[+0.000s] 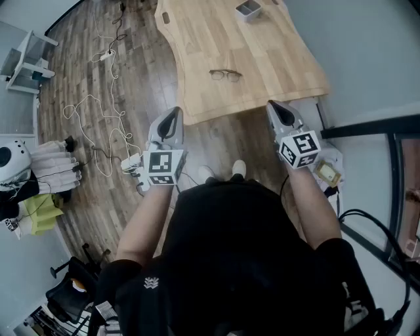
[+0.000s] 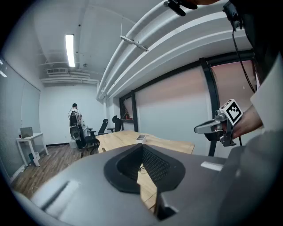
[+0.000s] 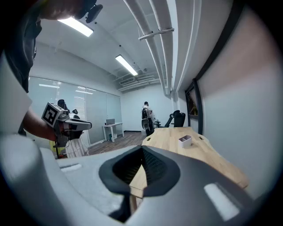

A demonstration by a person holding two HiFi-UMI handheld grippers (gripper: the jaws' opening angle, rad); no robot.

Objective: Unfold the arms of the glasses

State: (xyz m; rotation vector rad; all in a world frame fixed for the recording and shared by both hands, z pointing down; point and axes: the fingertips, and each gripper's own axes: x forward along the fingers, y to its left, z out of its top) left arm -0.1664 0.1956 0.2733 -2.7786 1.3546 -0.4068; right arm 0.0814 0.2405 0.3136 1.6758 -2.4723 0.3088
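The dark-rimmed glasses (image 1: 226,75) lie on the light wooden table (image 1: 275,65), near its middle, and I cannot make out how their arms stand. Both grippers hover short of the table's near edge, over the floor, well apart from the glasses. The left gripper (image 1: 172,118) is shut with nothing in it, its dark pads (image 2: 152,165) meeting. Off to the right, the right gripper (image 1: 281,110) looks shut and empty too, pads (image 3: 152,170) together. Each gripper shows in the other's view: the right gripper (image 2: 208,128) and the left gripper (image 3: 76,125).
A small white box (image 1: 249,8) stands at the table's far end. White cables (image 1: 98,111) sprawl over the wood floor at left. Office chairs (image 2: 90,139) and a person (image 3: 146,115) are far back. A black frame (image 1: 367,128) runs along the right.
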